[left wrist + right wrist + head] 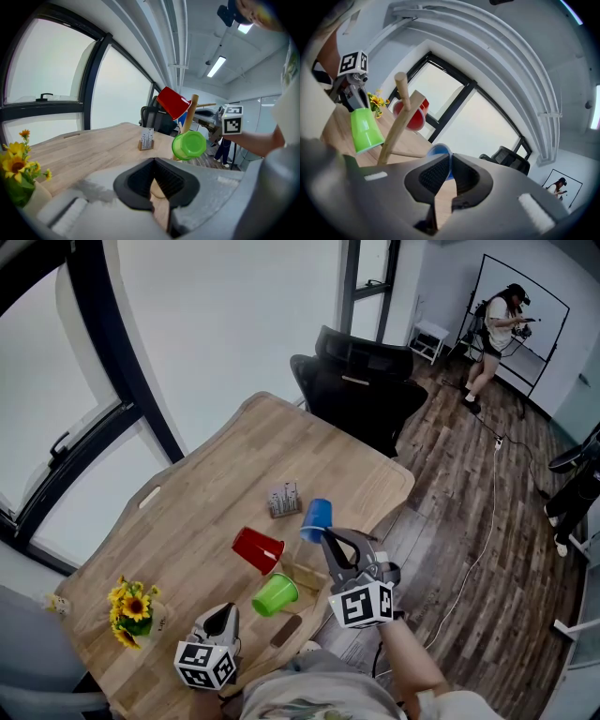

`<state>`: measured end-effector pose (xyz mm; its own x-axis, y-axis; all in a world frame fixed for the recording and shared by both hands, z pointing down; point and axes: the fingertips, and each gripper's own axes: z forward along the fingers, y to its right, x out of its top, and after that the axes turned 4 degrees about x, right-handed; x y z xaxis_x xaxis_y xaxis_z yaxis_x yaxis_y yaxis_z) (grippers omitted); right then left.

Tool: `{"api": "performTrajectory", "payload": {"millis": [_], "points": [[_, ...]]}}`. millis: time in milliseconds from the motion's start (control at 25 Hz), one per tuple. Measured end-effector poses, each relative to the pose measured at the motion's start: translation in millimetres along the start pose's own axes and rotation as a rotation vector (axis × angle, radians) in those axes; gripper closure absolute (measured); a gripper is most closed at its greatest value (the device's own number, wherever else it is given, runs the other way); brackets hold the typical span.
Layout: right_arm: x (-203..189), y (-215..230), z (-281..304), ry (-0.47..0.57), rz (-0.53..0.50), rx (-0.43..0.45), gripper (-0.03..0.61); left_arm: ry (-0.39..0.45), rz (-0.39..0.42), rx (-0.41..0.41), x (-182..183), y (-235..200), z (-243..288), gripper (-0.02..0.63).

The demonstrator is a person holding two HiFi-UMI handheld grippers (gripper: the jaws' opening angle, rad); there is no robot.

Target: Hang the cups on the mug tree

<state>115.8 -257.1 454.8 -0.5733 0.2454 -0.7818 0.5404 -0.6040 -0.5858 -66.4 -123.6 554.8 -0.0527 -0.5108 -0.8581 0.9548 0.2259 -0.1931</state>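
Right gripper (328,538) pinches blue cup (317,518) by its rim at frame centre; tree (396,126) stands just lower left of it. Left gripper (223,613), farther off, is clenched and empty.

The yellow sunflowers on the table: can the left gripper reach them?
Probably yes. The left gripper holds nothing, and only bare wooden table lies between it and the yellow sunflowers.

Bare tabletop (192,507) left of mug tree (190,115)
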Motion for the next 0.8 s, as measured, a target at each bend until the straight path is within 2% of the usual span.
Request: {"api": "performTrajectory", "payload": {"millis": [800], "points": [[-7.7, -39.2, -5.8, -0.038, -0.159, 0.047, 0.557, -0.005, -0.002, -0.005, -0.8, 4.1, 5.7, 0.612]]}}
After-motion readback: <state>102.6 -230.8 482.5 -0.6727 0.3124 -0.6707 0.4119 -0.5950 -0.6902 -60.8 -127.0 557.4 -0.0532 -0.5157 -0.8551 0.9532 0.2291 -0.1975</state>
